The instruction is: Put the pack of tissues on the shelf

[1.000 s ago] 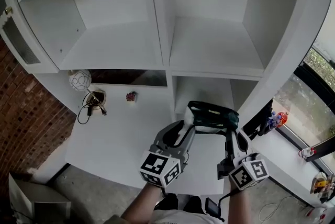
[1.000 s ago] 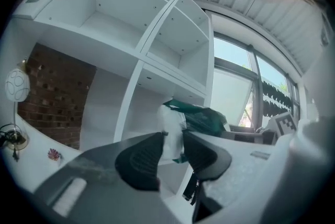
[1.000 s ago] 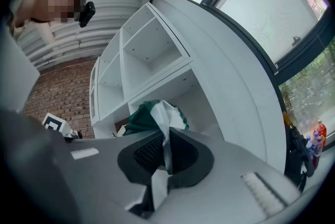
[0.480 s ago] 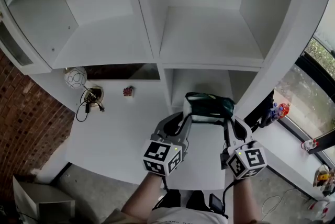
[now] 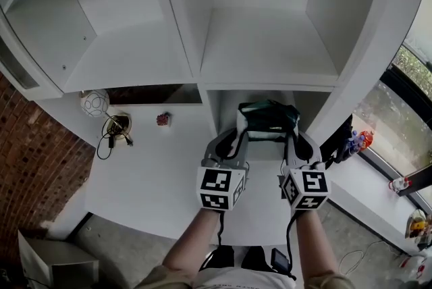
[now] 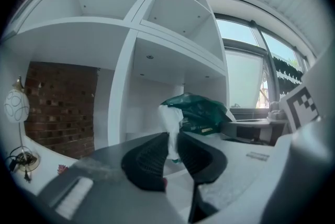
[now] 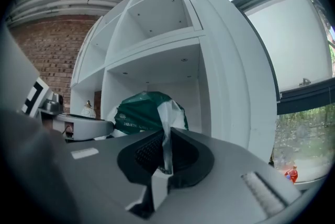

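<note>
The pack of tissues (image 5: 268,120), dark green with white wrapper ends, hangs between both grippers, just in front of the low narrow compartment (image 5: 260,100) of the white shelf unit. My left gripper (image 5: 241,137) is shut on the pack's left white wrapper end; in the left gripper view the pads (image 6: 157,152) pinch that flap, with the pack (image 6: 200,110) beyond my left gripper (image 6: 172,147). My right gripper (image 5: 295,139) is shut on the right wrapper end. The right gripper view shows my right gripper (image 7: 166,152) clamping the flap below the pack (image 7: 142,112).
A wide shelf board (image 5: 270,44) lies above the low compartment. On the white tabletop (image 5: 155,179) at the left are a round patterned lamp (image 5: 94,102), a coiled cable (image 5: 115,129) and a small red object (image 5: 163,119). Small colourful items (image 5: 358,141) stand at the right near the window.
Both grippers have carried the pack forward and up toward the shelf. The left jaws have closed onto the pack's white wrapper end.
</note>
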